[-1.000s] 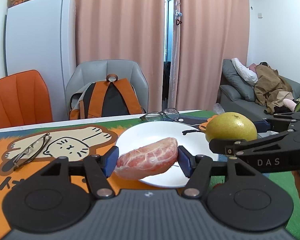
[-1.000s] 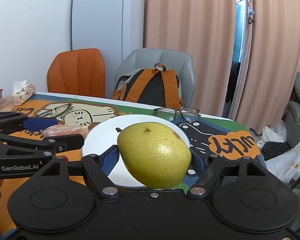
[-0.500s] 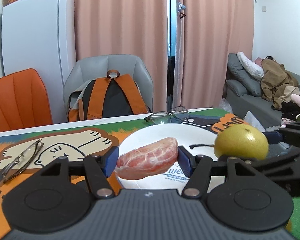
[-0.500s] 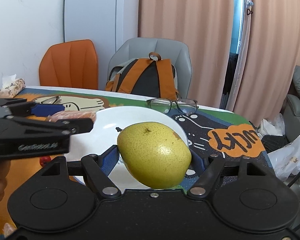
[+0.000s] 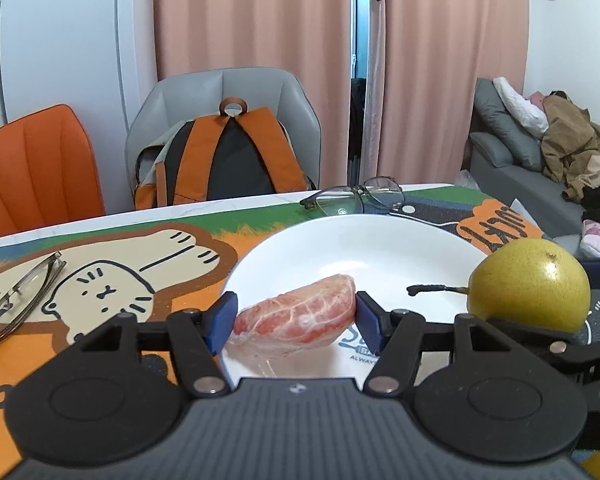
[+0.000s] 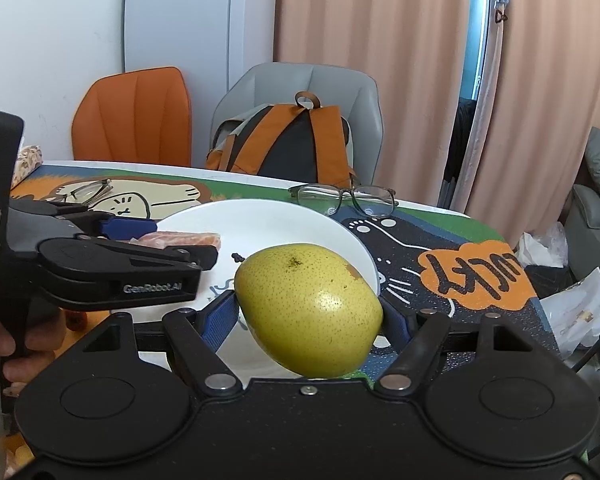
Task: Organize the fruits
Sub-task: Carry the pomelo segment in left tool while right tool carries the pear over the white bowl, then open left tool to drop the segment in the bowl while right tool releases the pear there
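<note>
I'm looking along the left gripper (image 5: 296,322): its blue pads are pressing on both ends of a peeled pink grapefruit segment (image 5: 296,320), jaws abt half open, so it's clamped on the segment. The segment is hanging over the near part of the white plate (image 5: 340,248); can't tell whether it's touching the plate. From the right wrist cam, I'm seeing the right gripper (image 6: 308,316) gripping a yellow-green pear (image 6: 308,308) btwn its blue pads, jaws a bit wider than the left's, pear lying sideways w/ its stem pointing left over the plate's near right rim. The left gripper is showing in that view at the left, a hand (image 6: 8,344) wrapped around its handle. The plate is sitting on a cartoon-print table mat (image 5: 100,280). One pair of glasses (image 5: 356,200) is lying just beyond the plate's far rim, a second pair (image 5: 20,292) well to the left on the mat.
</note>
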